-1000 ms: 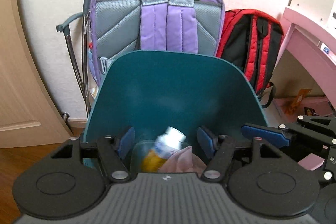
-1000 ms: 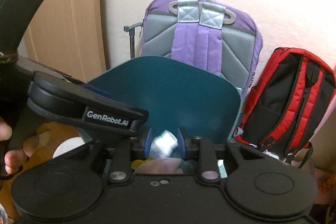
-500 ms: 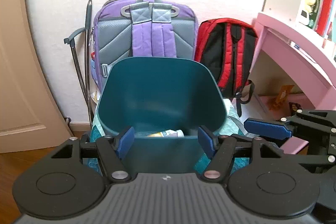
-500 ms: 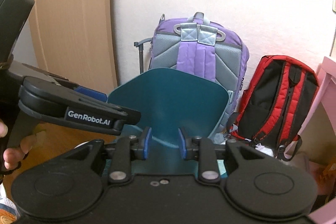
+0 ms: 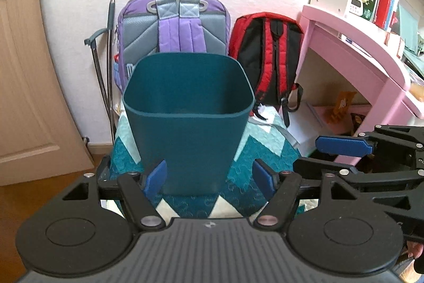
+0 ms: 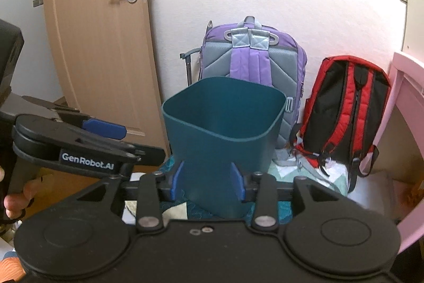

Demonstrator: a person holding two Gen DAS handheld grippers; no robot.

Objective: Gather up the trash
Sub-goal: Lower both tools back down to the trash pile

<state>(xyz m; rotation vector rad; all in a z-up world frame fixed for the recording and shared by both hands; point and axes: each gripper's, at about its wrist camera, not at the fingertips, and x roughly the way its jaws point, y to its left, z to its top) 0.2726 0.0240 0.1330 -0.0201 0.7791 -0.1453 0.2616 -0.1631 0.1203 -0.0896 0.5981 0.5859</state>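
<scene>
One teal trash bin (image 5: 185, 123) stands on one patterned quilt (image 5: 265, 150). Behind it lean two backpacks, one purple (image 5: 175, 25) and one red (image 5: 267, 49). Two grippers show, the left gripper (image 5: 209, 177) and the right gripper (image 6: 208, 181).

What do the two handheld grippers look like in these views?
Both the left gripper and the right gripper are matte black, with linked arms on silver pivot pins, two round discs at the base and blue pads on the fingers. The left gripper's side carries white "GenRobot.AI" lettering. No cables or sleeves show.
</scene>
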